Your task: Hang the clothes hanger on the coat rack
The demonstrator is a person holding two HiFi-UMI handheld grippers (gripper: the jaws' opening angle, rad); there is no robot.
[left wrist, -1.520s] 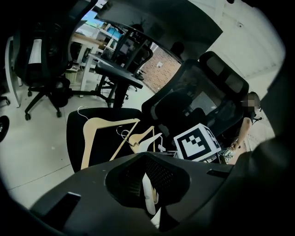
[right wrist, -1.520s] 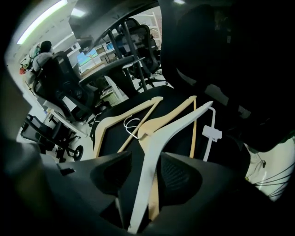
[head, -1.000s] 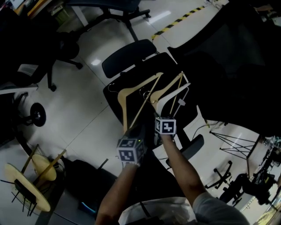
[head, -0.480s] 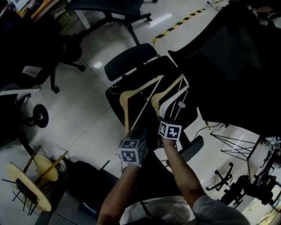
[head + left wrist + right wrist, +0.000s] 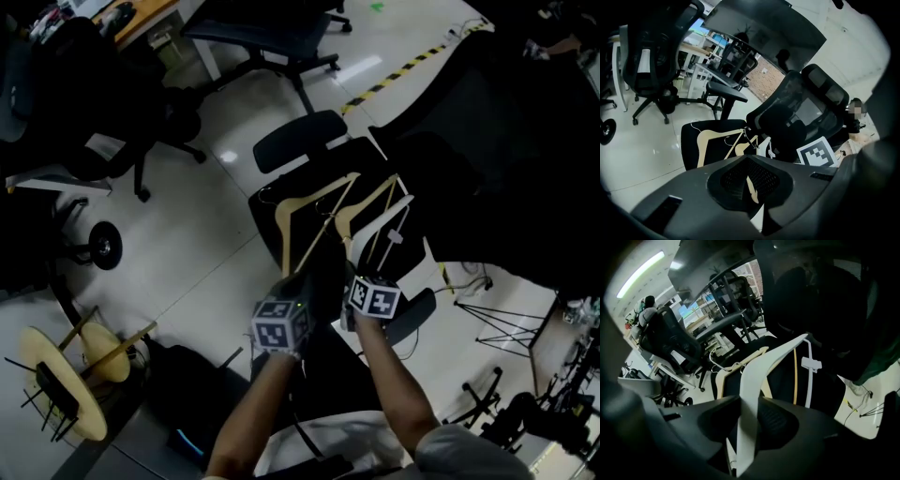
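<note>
Several hangers lie across the black chair seat (image 5: 375, 155). My left gripper (image 5: 298, 279) (image 5: 751, 180) is shut on the near end of a wooden hanger (image 5: 278, 217) (image 5: 701, 145), and a sliver of wood shows between its jaws. My right gripper (image 5: 352, 272) (image 5: 749, 427) is shut on one arm of the white plastic hanger (image 5: 380, 216) (image 5: 754, 376), which runs up out of its jaws. A second wooden hanger (image 5: 366, 199) lies between the two. I cannot make out a coat rack.
Office chairs (image 5: 281, 33) stand at the back and a tall black chair back (image 5: 506, 141) rises on the right. Round wooden stools (image 5: 66, 375) sit at the lower left and a black bag (image 5: 187, 394) lies near the person's feet. Yellow-black floor tape (image 5: 412, 66) runs at the far side.
Both grippers have come up and nearer the camera with the hanger ends still in them. The head view has shifted, so the chair sits further right.
</note>
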